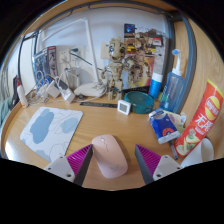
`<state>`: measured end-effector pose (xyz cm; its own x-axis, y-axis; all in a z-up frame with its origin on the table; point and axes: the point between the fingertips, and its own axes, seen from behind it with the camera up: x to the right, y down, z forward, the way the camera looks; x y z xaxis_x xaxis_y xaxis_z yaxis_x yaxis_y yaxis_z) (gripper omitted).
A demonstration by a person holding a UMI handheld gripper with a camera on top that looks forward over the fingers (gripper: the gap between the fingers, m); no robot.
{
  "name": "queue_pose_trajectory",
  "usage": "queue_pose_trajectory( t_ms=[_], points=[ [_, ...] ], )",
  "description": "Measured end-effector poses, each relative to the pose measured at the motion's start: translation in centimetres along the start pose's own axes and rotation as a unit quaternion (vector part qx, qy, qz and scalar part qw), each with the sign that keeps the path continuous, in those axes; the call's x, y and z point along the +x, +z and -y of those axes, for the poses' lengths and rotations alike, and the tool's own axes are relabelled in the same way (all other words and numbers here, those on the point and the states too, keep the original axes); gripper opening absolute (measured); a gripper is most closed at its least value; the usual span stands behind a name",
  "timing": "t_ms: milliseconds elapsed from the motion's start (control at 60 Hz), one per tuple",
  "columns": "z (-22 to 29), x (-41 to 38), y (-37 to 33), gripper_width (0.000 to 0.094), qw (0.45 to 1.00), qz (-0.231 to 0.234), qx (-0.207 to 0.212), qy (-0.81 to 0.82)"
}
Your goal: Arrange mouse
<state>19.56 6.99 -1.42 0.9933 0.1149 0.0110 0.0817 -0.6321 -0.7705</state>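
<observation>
A pale pink mouse [109, 155] lies on the wooden table [110, 122] between my fingers, its front pointing away from me. The gripper [113, 160] is open: the left pad [78, 160] is close to the mouse's side, and a gap shows between the mouse and the right pad [150, 160]. A white and blue mouse mat [50, 130] lies flat on the table ahead and to the left of the fingers, apart from the mouse.
To the right stand a red crisps tube [204, 118], a blue and white packet [163, 126] and a blue spray bottle [175, 80]. A teal dish [140, 100], a small white cube [124, 106] and a black strip [97, 103] lie further back, before a cluttered far edge.
</observation>
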Motion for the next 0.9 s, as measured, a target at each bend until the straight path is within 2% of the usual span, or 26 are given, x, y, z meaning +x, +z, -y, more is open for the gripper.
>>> queue_pose_trajectory(
  t_ms=[83,217,300,317,350,483,717,900],
  points=[
    [0.6,1.1,1.0,0.0818,1.0,-0.006,-0.006,0.014],
    [1.3,2.2,2.2,0.0711,0.999,-0.005,-0.017,0.039],
    [1.5,2.9,2.6,0.0601,0.999,-0.017,-0.018,0.042],
    [1.5,3.0,2.6,0.0606,0.999,-0.019,-0.017,0.045],
    [1.5,3.3,2.7,0.051,0.998,-0.026,-0.016,0.051],
    [1.6,3.5,2.8,0.0466,0.997,-0.043,-0.009,0.07],
    [1.3,3.2,2.8,0.0264,0.995,-0.046,-0.028,0.079],
    [1.3,3.4,2.6,0.0239,0.992,-0.074,-0.05,0.087]
  ],
)
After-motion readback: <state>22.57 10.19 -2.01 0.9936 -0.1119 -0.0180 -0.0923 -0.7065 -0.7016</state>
